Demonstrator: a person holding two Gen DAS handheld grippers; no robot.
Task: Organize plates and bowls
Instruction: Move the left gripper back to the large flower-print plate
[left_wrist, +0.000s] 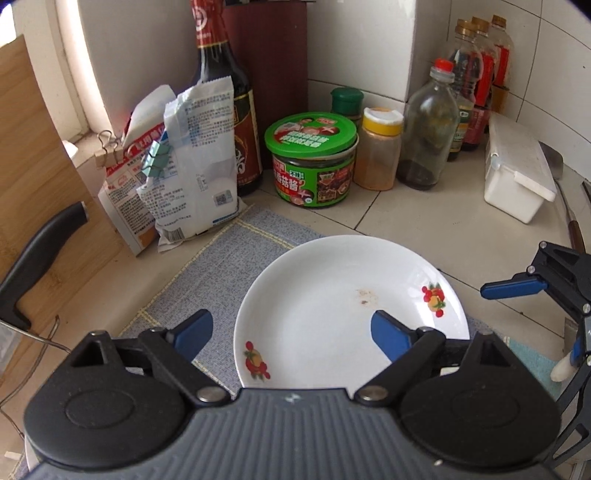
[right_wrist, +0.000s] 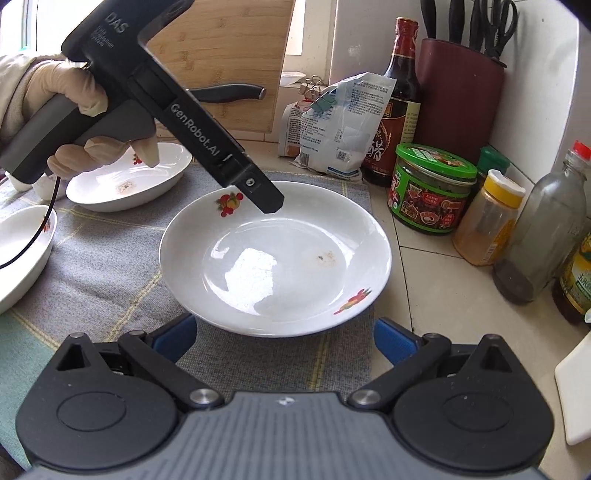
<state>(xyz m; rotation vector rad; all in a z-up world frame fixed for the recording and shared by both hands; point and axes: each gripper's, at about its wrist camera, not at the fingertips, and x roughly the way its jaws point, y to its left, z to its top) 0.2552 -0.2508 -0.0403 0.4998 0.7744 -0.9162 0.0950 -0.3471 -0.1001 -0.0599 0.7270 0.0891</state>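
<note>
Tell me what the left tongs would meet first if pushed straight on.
Probably the white plate: the open left tongs point across it, one fingertip already above its bowl. If they pass over it, the green-lidded jar lies beyond. Height is unclear.

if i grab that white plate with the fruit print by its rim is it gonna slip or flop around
The white plate looks like rigid glazed ceramic, so it should not flop. Its surface shows bright glare, so the rim is probably slick between fingers. It rests on a woven mat, which likely resists sliding. It looks breakable if dropped.
</note>
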